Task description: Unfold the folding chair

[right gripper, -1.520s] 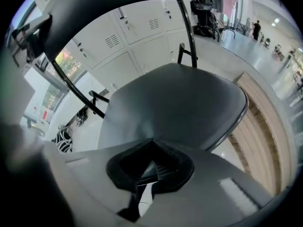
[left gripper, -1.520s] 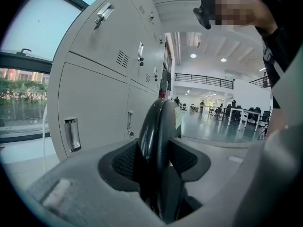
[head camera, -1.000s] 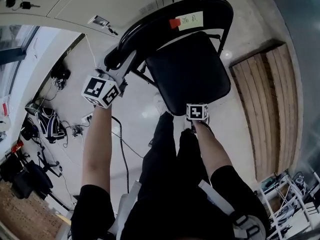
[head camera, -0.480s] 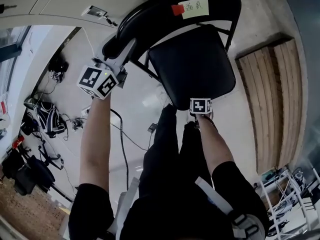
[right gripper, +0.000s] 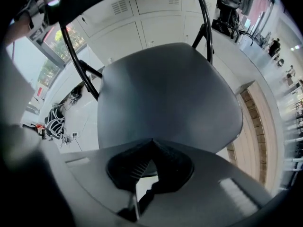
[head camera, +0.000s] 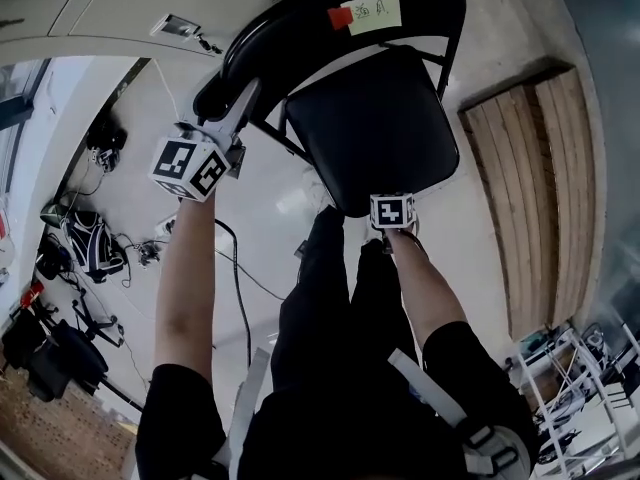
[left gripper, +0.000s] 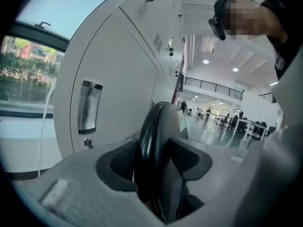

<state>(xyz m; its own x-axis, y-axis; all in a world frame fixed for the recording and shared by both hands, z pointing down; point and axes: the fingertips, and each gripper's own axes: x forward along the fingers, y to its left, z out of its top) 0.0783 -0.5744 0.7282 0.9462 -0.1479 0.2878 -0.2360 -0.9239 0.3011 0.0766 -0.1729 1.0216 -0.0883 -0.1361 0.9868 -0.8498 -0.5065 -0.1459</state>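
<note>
Chair: black folding chair [head camera: 375, 133] on the pale floor [head camera: 270, 198] by white lockers [left gripper: 118, 70], seat down.
Label: pale note [head camera: 377, 12] on the backrest [head camera: 300, 28], handwriting unreadable; red tab [head camera: 339, 17] beside it.
Left gripper [left gripper: 155, 152]: jaws just opening, backrest edge loosely between them.
Right gripper [right gripper: 151, 148]: fingers together at the seat's front edge.

Pale glossy floor [head camera: 270, 183] beneath us. Black folding chair [head camera: 375, 128] standing on it, seat down. Strip of wooden planks [head camera: 540, 188] set along floor at right. At left, loose cables [head camera: 235, 268] trailing toward bags [head camera: 88, 243]. White wire rack [head camera: 575, 388] at lower right corner.
</note>
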